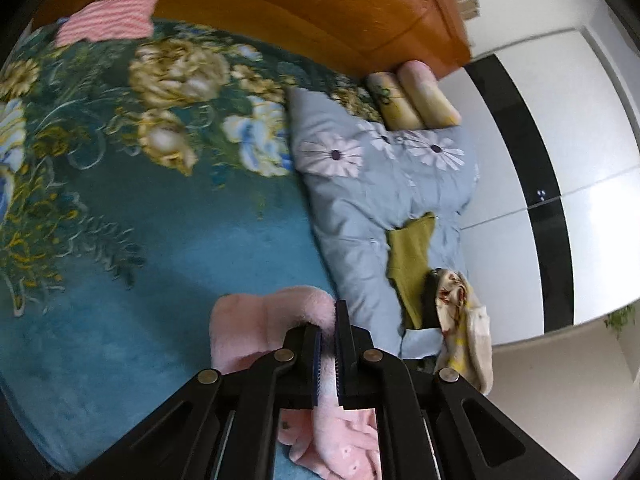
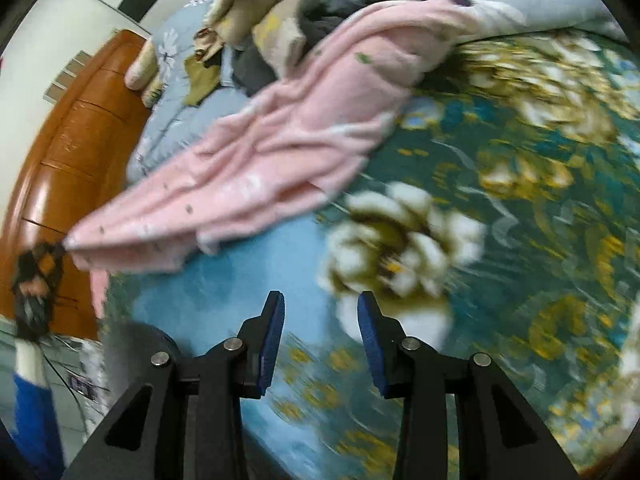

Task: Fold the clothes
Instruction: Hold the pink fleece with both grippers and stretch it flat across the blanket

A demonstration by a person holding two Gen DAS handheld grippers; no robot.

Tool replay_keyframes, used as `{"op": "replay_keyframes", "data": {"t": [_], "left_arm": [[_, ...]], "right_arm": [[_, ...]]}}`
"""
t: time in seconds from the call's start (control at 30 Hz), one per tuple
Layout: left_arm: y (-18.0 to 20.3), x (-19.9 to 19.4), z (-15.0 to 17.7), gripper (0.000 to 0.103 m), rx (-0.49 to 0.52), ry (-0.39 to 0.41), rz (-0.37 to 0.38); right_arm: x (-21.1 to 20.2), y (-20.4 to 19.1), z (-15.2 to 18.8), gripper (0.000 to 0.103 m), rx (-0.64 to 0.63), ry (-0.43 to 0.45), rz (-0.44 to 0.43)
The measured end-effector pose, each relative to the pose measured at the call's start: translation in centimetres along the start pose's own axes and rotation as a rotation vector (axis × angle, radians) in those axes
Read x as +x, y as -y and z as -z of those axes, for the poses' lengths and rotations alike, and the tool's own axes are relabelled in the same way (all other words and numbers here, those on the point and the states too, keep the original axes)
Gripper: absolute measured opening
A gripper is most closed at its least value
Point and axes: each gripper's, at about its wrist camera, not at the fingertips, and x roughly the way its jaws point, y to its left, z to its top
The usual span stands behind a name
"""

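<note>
A pink fleece garment (image 1: pixel 248 328) is clamped between the pads of my left gripper (image 1: pixel 329 320), which is shut on a fold of it. In the right wrist view the same garment (image 2: pixel 300 128) is stretched in a long band across the bed, from the clothes pile down to the left gripper (image 2: pixel 38 276) at the far left, where it is held by one end above the bed's edge. My right gripper (image 2: pixel 320 300) hovers over the floral blanket (image 2: pixel 520 200) with its jaws open and nothing between them.
A light blue daisy quilt (image 1: pixel 360 184) lies along the bed's side, with a pile of olive, dark and beige clothes (image 1: pixel 440 292) on it. A pink striped folded garment (image 1: pixel 108 20) lies by the wooden headboard (image 1: pixel 320 0). Two rolled pillows (image 1: pixel 416 96) lie beyond the quilt. A blue sleeve (image 2: pixel 32 412) is at lower left.
</note>
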Motion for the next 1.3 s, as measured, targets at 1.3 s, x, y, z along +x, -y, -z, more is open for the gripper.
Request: {"op": "replay_keyframes", "data": {"t": [1.3], "left_arm": [[11.7, -15.0, 4.4, 0.006, 0.449, 0.050, 0.418]], "right_arm": [[-22.5, -0.3, -7.8, 0.003, 0.174, 0.867, -0.638]]}}
